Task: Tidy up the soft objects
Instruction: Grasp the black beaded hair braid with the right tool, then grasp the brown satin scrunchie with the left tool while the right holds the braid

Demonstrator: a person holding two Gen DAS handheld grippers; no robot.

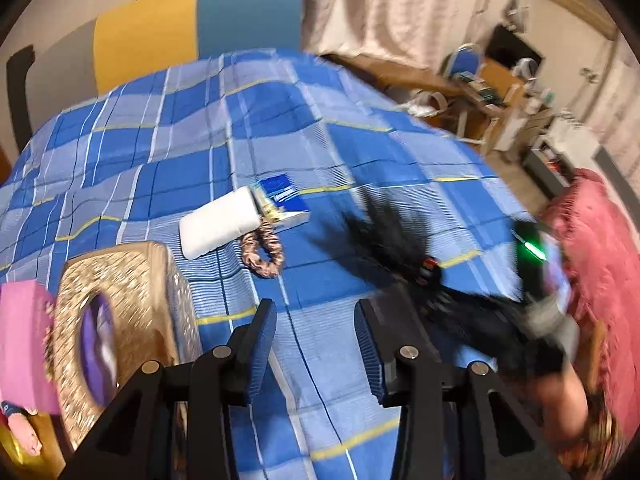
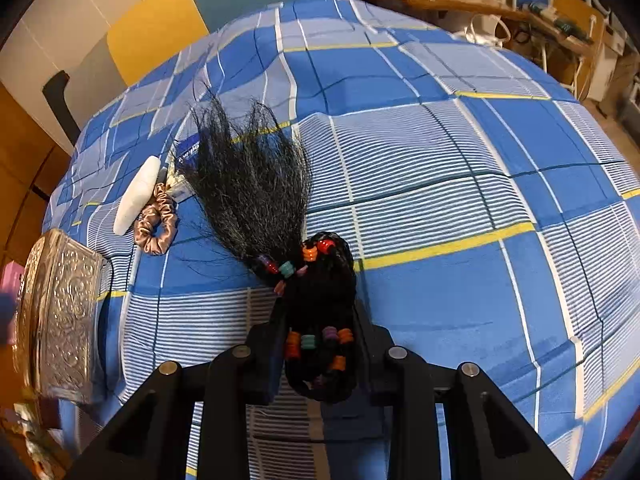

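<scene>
My right gripper is shut on a black hairpiece with coloured beads; its loose strands fan out over the blue checked bed sheet. In the left wrist view the hairpiece is a dark blur at the right. My left gripper is open above the sheet with nothing between its fingers. Ahead of it lie a white rolled cloth and a brown satin scrunchie, touching each other. In the right wrist view the cloth and the scrunchie lie left of the hair.
An ornate golden box stands open at the left on the bed, also visible in the right wrist view as the box. A blue booklet lies behind the cloth. A pink fringed cushion is at the right. Furniture and clutter stand beyond the bed.
</scene>
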